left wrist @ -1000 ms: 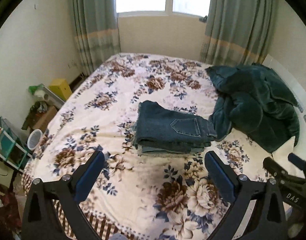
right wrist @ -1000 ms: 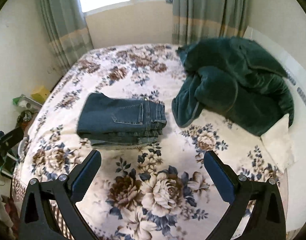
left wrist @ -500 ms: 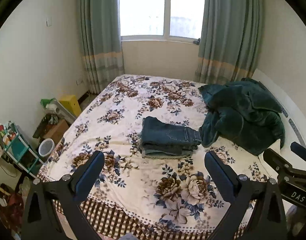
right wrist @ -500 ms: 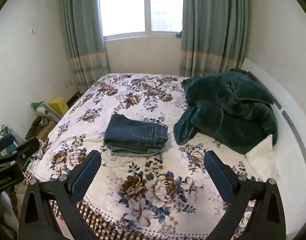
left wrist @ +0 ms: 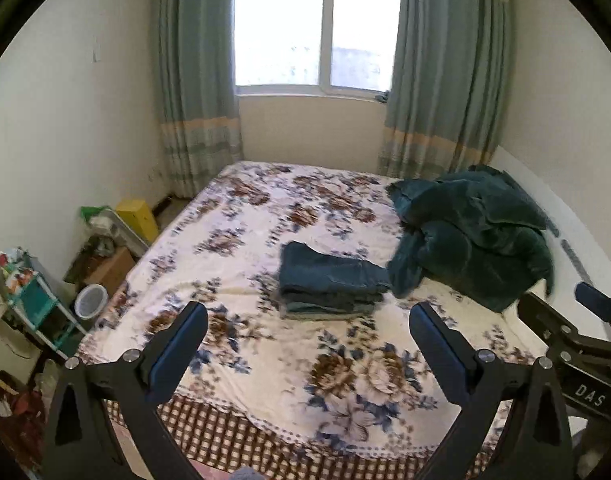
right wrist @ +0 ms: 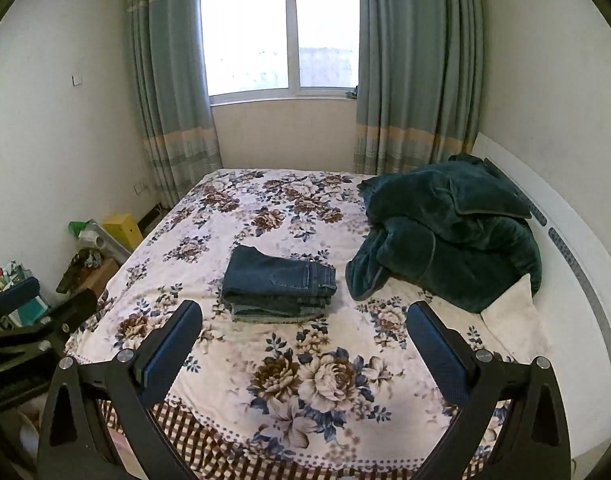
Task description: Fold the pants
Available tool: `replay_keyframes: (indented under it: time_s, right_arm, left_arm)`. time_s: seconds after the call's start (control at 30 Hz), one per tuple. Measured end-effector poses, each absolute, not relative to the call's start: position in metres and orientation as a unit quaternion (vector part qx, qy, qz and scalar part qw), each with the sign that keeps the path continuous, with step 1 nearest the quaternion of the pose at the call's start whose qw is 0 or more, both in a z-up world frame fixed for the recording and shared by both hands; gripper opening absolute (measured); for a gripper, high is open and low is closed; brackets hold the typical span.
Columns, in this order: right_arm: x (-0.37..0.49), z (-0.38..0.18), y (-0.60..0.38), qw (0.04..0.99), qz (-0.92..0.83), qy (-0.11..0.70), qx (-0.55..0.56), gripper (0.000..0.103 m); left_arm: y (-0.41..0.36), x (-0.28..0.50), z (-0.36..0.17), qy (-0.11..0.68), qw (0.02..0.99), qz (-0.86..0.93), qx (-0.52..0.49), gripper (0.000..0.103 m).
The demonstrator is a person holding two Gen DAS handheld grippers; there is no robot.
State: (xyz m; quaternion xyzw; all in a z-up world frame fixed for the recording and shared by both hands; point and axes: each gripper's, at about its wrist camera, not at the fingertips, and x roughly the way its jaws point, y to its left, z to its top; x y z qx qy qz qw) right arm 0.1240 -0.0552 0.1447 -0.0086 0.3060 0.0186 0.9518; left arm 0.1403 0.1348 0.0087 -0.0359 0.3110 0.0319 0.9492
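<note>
- We note the jeans lie folded into a compact rectangular stack near the middle of the bed, several denim layers showing at the near edge.
- We see dark blue denim, a back pocket outlined with stitching on the top face, and the waistband end turned toward the blanket.
- In the left wrist view the jeans are motion-blurred; their right end lies just beside, possibly touching, the dark green blanket.
- We record the blanket as plush, thick and crumpled in a heap; a cream pillow lies at its near side.
- The bedcover is pale with brown and blue flower print and a checked border at the foot edge.
- Left hand-held gripper: jaws spread wide, blue pads facing in, nothing held, well short of the jeans.
- Right hand-held gripper: likewise spread wide and empty, held off the foot of the bed.
</note>
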Motion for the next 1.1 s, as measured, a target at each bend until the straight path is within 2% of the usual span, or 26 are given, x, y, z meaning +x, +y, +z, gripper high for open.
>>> replay_keyframes:
  time_s: [1.1]
  right_arm:
    - [0.135,0.144,-0.064,0.948,0.017,0.318,-0.019,0.103]
  left_arm:
    - [0.125,0.128,0.006,0.310,0.948,0.061,-0.022,0.103]
